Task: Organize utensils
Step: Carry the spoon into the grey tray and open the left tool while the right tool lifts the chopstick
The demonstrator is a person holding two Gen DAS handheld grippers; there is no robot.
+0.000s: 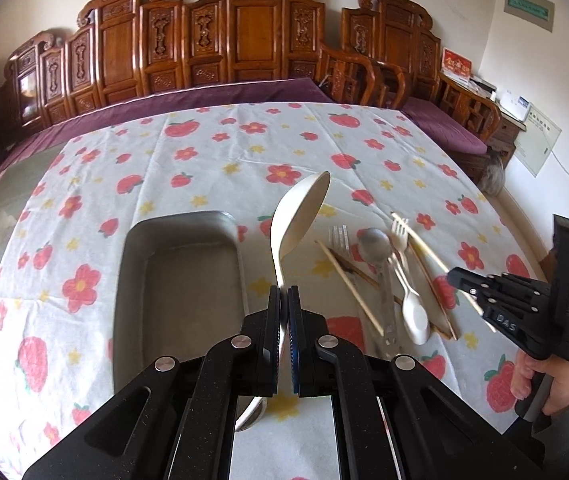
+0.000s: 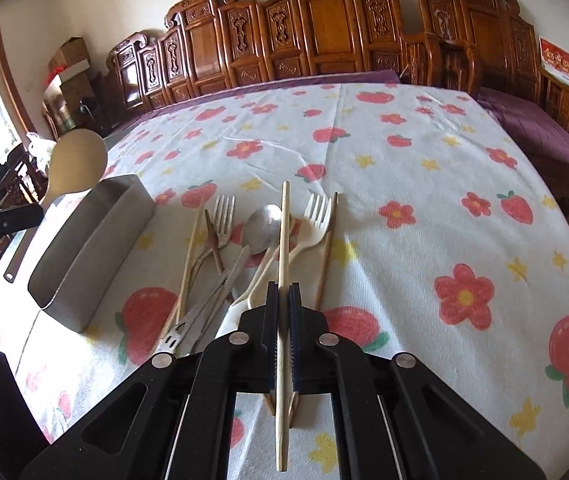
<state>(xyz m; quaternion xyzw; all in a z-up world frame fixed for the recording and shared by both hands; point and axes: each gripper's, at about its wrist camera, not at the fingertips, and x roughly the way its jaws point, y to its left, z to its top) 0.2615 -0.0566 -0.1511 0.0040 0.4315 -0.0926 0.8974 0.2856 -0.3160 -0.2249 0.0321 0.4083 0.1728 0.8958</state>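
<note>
Two grippers, each clamped on one utensil over the strawberry-print tablecloth (image 1: 212,148).

Left wrist view: the left gripper (image 1: 283,300) pinches the handle of a cream ladle (image 1: 298,216), bowl tipped up just right of the metal tray (image 1: 182,272); the rest of the utensil pile (image 1: 384,280) lies further right, with the right gripper (image 1: 454,277) over its right edge. Right wrist view: the right gripper (image 2: 283,300) is closed on a light chopstick (image 2: 283,264) over the forks and metal spoon (image 2: 262,226); the tray (image 2: 96,248) sits to the left.
</note>
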